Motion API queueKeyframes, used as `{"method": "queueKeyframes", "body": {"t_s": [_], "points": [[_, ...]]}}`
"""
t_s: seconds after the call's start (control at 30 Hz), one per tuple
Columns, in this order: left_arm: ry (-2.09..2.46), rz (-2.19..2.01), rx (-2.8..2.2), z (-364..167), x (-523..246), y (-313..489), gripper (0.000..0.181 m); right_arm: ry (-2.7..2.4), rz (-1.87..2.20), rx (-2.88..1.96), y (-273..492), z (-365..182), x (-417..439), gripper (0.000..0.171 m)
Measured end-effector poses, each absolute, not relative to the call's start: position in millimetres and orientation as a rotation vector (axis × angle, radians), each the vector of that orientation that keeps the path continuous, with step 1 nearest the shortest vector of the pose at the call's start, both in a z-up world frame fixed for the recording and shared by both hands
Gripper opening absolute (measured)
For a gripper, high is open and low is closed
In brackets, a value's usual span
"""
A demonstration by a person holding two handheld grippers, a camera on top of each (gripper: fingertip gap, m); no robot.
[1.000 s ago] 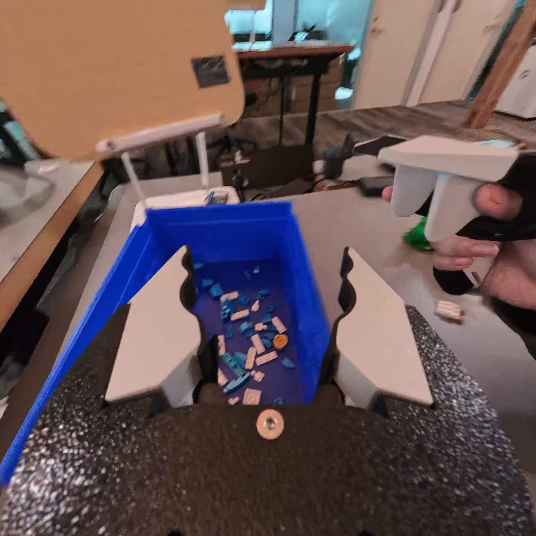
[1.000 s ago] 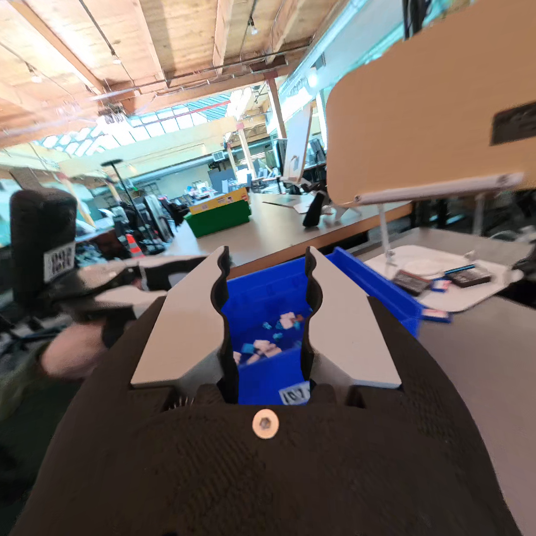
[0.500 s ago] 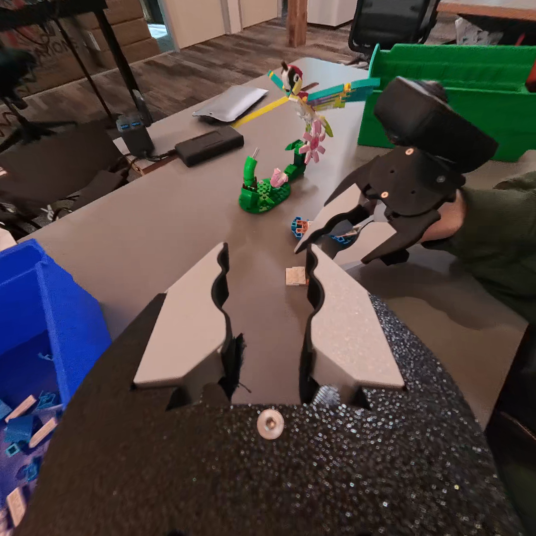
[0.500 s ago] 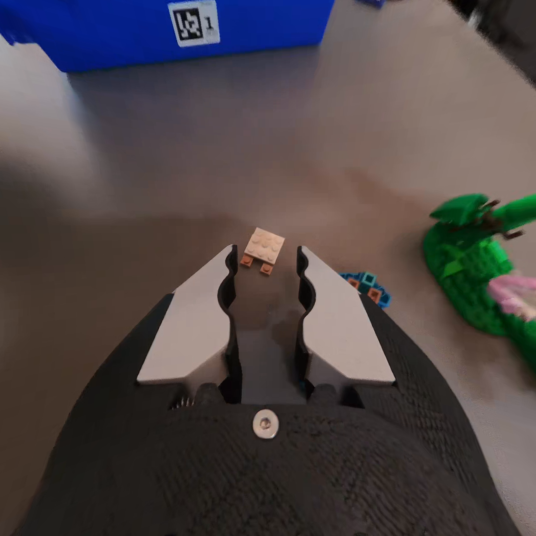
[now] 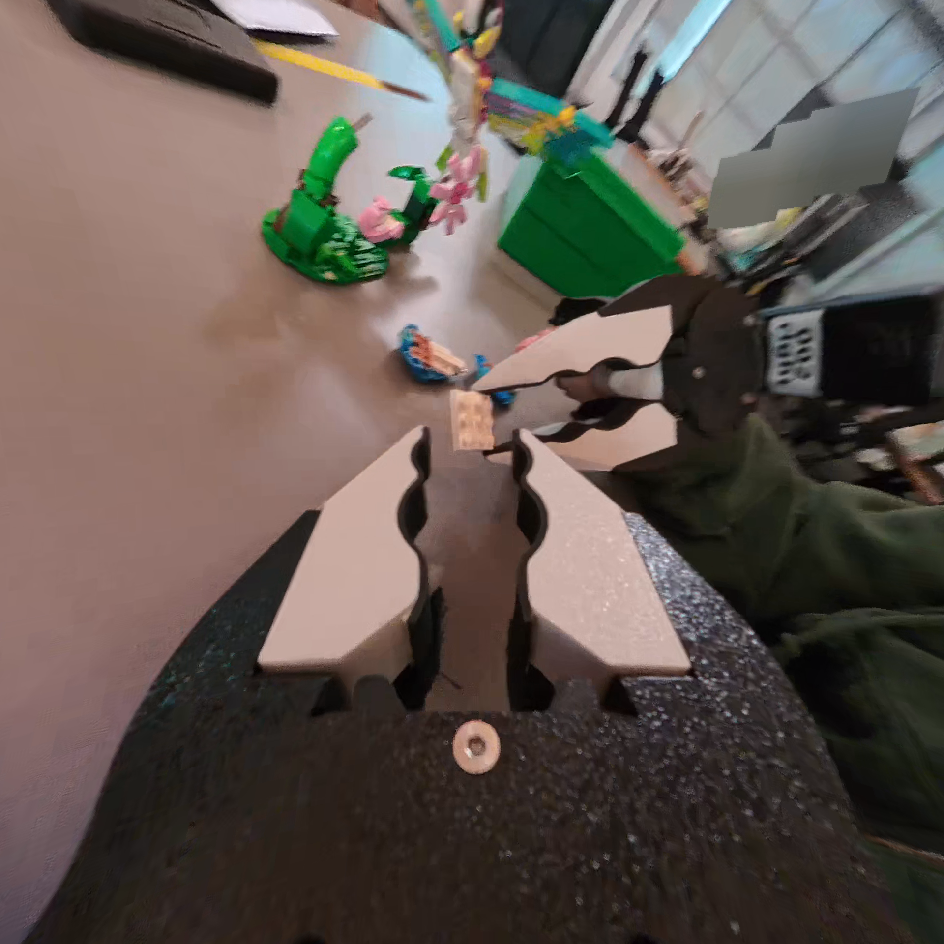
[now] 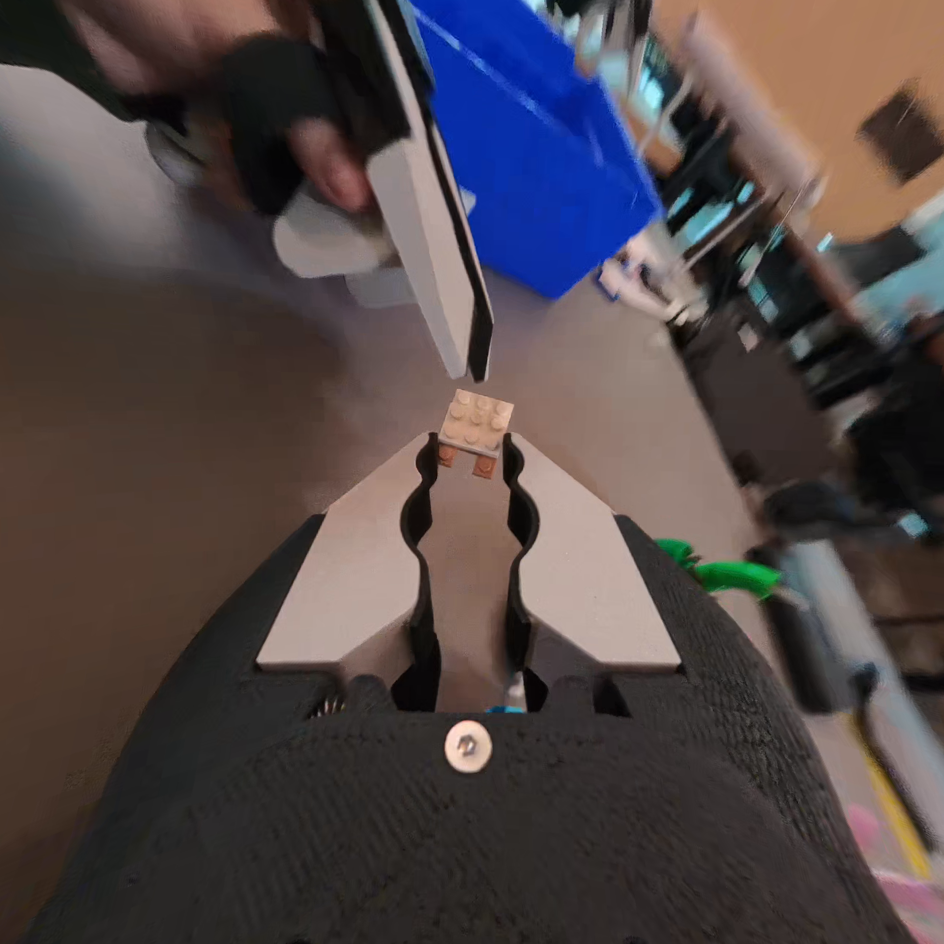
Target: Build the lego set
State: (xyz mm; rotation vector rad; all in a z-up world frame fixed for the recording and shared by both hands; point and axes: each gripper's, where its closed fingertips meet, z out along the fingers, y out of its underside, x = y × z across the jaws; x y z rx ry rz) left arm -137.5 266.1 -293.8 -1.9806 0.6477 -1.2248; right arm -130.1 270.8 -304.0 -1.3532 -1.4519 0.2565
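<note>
Tan studded plate (image 6: 477, 423) with two brown pieces under it lies on the grey surface (image 6: 204, 459), at 12 o'clock between the right gripper (image 6: 467, 440) tips; jaws parted, not visibly gripping. Left gripper (image 5: 471, 438) is released. Blue bin (image 6: 531, 168) at 1 o'clock is blurred.

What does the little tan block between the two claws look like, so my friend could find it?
Start at the grey table, where a green plant model stands at the far end. Nearer, the left claw and right claw point at each other, both open. The tan plate lies between their tips: small, square, studded, with two brown bits under one edge, unlike the blue pile beyond.
</note>
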Motion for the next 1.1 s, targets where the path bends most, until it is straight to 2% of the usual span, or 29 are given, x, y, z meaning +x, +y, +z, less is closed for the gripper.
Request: {"method": "queueKeyframes", "body": {"t_s": [0.03,0.13,0.2,0.3,0.37,0.4,0.63,0.73,1.1], "points": [[0.645,-1.297,-1.946,-288.7,-134.8,262.4,0.017,-1.470,0.227,-1.280,267.3,-298.5,-130.5,0.023],[0.653,-1.355,-1.897,-281.9,-133.2,258.8,0.003,-1.509,0.193,-1.151,258.6,-290.2,-130.2,0.023],[0.676,-1.383,-1.898,-281.8,-131.7,254.7,0.006,-1.531,0.188,-1.111,255.1,-289.1,-129.2,0.023],[0.689,-1.432,-1.938,-288.0,-128.5,249.9,0.022,-1.544,0.204,-1.069,249.7,-286.3,-130.0,0.023],[0.701,-1.523,-1.895,-283.3,-124.9,243.0,0.004,-1.554,0.209,-1.063,247.7,-286.4,-130.4,0.023],[0.688,-1.535,-1.885,-282.6,-124.8,243.5,0.002,-1.552,0.202,-1.064,248.5,-286.6,-129.9,0.023],[0.593,-1.432,-1.866,-278.4,-132.3,260.0,0.002,-1.422,0.090,-1.115,260.5,-278.1,-137.8,0.030],[0.588,-1.386,-1.869,-278.5,-133.2,263.0,0.002,-1.388,-0.050,-1.138,268.5,-280.3,-140.1,0.023],[0.606,-1.364,-1.864,-279.7,-132.1,263.0,0.002,-1.355,-0.082,-1.171,265.3,-277.9,-141.6,0.022]]}}
